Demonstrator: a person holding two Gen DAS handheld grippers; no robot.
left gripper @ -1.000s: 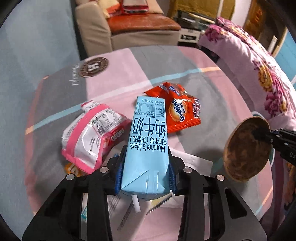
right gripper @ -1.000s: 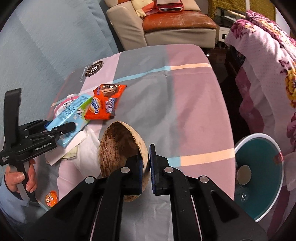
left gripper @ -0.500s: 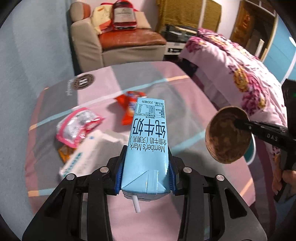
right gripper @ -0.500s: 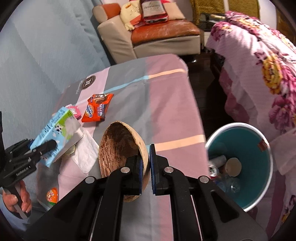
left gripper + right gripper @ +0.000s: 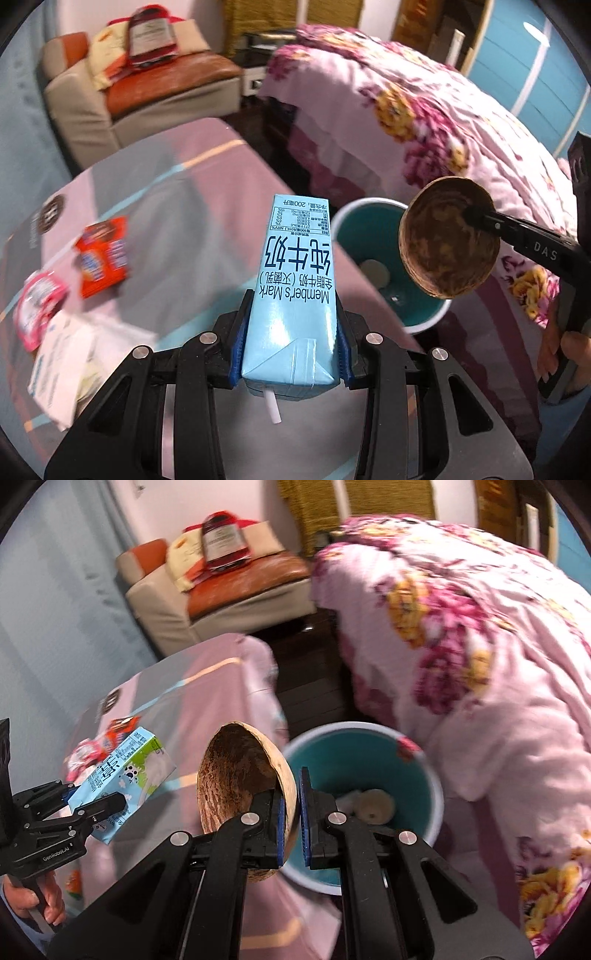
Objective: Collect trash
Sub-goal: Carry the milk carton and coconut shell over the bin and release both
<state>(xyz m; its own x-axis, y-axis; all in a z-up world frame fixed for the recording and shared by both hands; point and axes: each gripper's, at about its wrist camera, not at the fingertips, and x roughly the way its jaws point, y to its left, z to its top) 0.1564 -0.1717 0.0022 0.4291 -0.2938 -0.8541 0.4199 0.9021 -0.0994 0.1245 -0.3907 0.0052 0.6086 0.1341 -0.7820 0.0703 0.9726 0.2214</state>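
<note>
My left gripper (image 5: 291, 343) is shut on a light blue milk carton (image 5: 295, 291), held in the air over the table's right edge. The carton also shows in the right wrist view (image 5: 118, 779). My right gripper (image 5: 290, 810) is shut on the rim of a brown coconut shell half (image 5: 240, 771), held above a teal trash bin (image 5: 424, 775). The shell (image 5: 448, 238) hangs over the bin (image 5: 354, 229) in the left wrist view. The bin holds some trash.
On the pink and grey tablecloth (image 5: 192, 206) lie an orange snack packet (image 5: 103, 254), a pink wrapper (image 5: 37, 314) and a white pack (image 5: 62, 365). A floral bed cover (image 5: 480, 646) stands right of the bin. A sofa (image 5: 147, 92) is behind.
Both grippers have swung to the right, away from the table's trash and toward the bin. The shell is now over the bin. The carton is near the table edge.
</note>
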